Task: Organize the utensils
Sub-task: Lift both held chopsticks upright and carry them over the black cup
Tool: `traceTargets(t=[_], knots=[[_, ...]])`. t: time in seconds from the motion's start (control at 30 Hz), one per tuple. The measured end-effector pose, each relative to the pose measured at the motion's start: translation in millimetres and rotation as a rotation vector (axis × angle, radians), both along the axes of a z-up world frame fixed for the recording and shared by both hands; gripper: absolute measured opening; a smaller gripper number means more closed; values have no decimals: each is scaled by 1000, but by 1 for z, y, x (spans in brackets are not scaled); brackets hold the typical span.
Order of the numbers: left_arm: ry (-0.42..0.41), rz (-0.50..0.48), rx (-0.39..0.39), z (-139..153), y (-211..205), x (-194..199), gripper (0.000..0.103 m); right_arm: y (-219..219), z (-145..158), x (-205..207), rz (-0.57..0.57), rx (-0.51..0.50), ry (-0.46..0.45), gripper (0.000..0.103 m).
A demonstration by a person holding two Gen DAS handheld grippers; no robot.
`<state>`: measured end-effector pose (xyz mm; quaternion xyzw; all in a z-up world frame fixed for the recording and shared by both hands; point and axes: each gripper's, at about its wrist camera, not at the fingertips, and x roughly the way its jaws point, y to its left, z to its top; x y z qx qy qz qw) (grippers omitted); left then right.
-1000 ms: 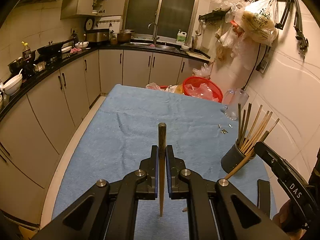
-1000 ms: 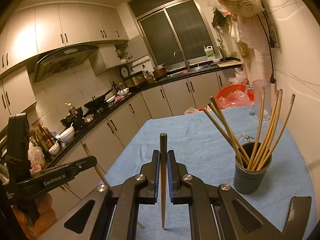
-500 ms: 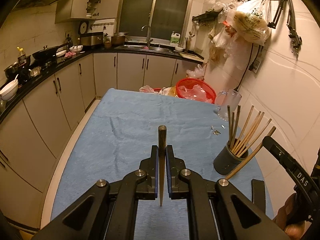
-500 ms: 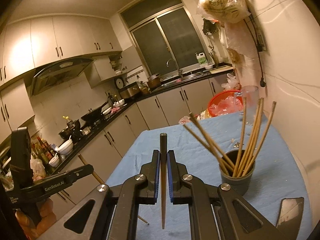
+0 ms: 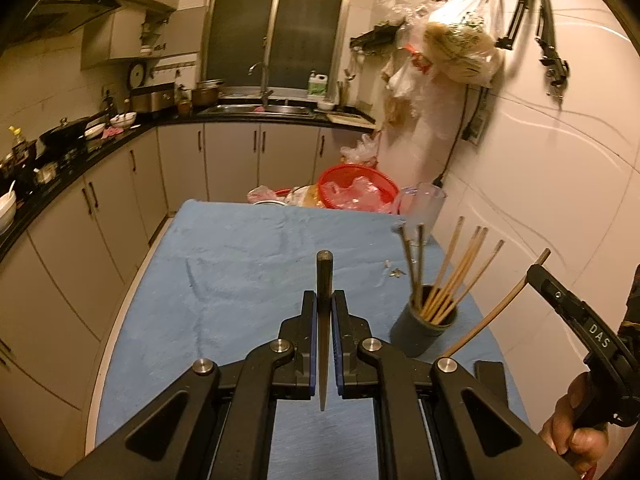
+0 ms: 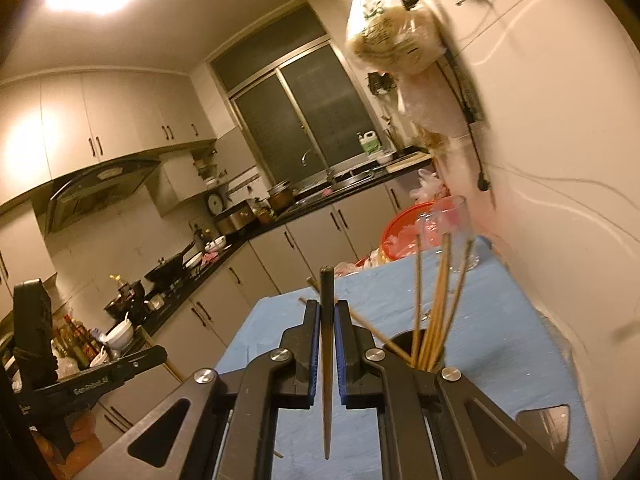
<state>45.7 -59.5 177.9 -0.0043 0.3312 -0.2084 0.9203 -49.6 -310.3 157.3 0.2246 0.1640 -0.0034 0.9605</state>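
Left hand-held gripper (image 5: 323, 312): jaws narrow, clamped on one dark chopstick (image 5: 323, 280), which stands upright between the blue pads, blunt end up, tip pointing down. Right hand-held gripper (image 6: 328, 320): same state, closed on a second dark chopstick (image 6: 326, 300), also upright.

Both are held above the bench (image 5: 240, 264), which is covered by a blue cloth. Dark holder cup (image 5: 420, 330) stands near the bench's right edge with a loose bundle of light chopsticks (image 5: 452, 272) leaning out of it. Clear glass (image 5: 426, 208) and red basket (image 5: 356, 188) sit at the far right corner.
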Motion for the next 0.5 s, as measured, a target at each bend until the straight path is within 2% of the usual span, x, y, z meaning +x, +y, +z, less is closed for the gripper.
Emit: traceTargets(t=[0.3,0.5], knots=[[-19,-74,-14,27,-34,-7,7,-31,13,-17,-57,9,-41,8],[-73,-137,-19,56,-63,-15,7,-52,35,-25,-92,5,-85,8]])
